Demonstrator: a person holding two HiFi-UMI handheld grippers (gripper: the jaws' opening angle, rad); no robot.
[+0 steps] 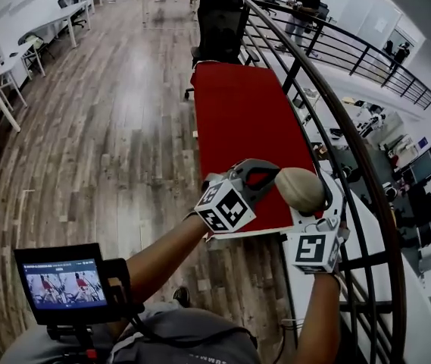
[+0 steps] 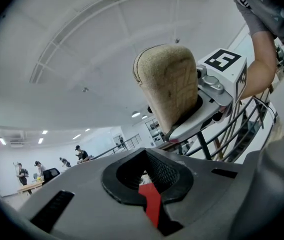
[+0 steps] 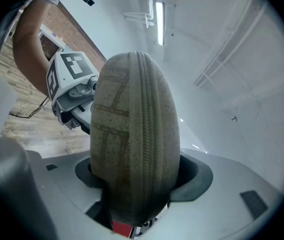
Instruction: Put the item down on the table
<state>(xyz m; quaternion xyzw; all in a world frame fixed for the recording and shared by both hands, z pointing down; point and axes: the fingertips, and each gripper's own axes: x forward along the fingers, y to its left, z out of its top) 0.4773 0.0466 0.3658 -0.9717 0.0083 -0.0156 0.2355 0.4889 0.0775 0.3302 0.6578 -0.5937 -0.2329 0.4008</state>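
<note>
Over the near right corner of the red surface (image 1: pixel 245 120), we hold a beige zippered pouch (image 1: pixel 300 189) in the right claw (image 1: pixel 310 204). Its jaws are clamped on the pouch's lower end. In the right gripper view the pouch stands upright against the ceiling, its zip seam facing the camera, clear of the surface. Our left claw (image 1: pixel 270 174) sits just beside the pouch above the near edge, jaws drawn together with nothing between them and a sliver of red showing through the gap. A black railing (image 1: pixel 355 154) curves along the surface's right edge, and wood floor (image 1: pixel 101 142) spreads beyond the left edge.
</note>
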